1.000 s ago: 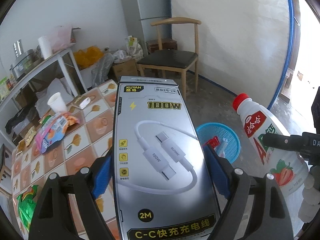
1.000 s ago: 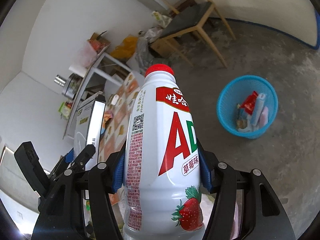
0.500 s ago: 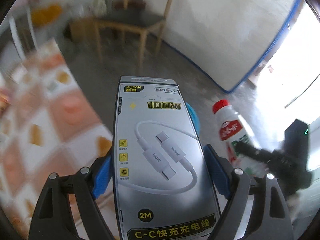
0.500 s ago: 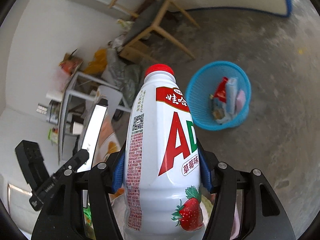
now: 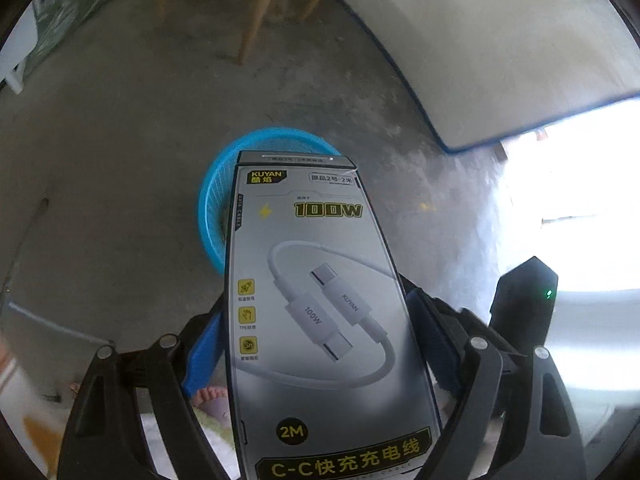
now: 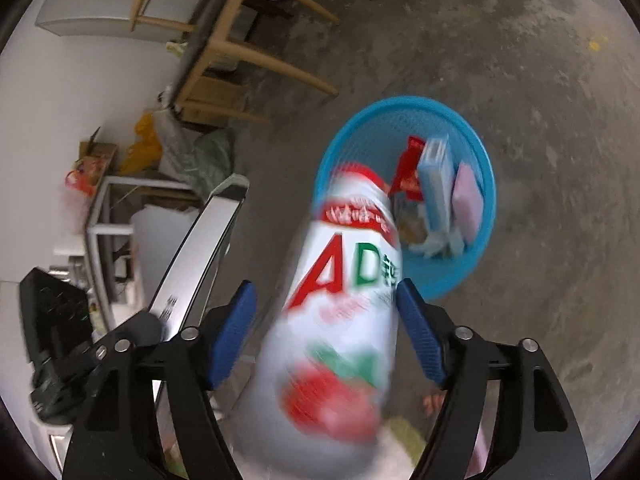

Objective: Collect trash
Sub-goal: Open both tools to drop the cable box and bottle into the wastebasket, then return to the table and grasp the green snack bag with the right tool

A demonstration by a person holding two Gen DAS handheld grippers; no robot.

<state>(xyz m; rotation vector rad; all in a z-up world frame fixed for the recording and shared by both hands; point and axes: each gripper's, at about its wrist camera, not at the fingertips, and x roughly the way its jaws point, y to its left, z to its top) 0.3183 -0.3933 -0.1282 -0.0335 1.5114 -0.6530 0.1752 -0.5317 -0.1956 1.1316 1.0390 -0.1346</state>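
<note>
My left gripper (image 5: 316,344) holds a grey charging-cable box (image 5: 316,300) above the blue mesh basket (image 5: 216,200) on the floor; its jaws look a little spread beside the box. My right gripper (image 6: 326,332) has its blue pads (image 6: 232,332) spread apart. The white AD bottle (image 6: 340,312) with the red cap is blurred and tilted between them, free of the pads, its cap toward the blue basket (image 6: 472,264). The basket holds a red wrapper, a blue box and a pink item. The cable box (image 6: 192,256) also shows at the left of the right wrist view.
A wooden chair (image 6: 224,60) stands on the concrete floor behind the basket. A white metal shelf (image 6: 104,216) with clutter is at the left. A white wall with blue trim (image 5: 480,60) and a bright doorway are at the right.
Both grippers swung from the tiled table to over the basket. The right gripper opened and the bottle is slipping out. The left jaws look slightly wider on the box.
</note>
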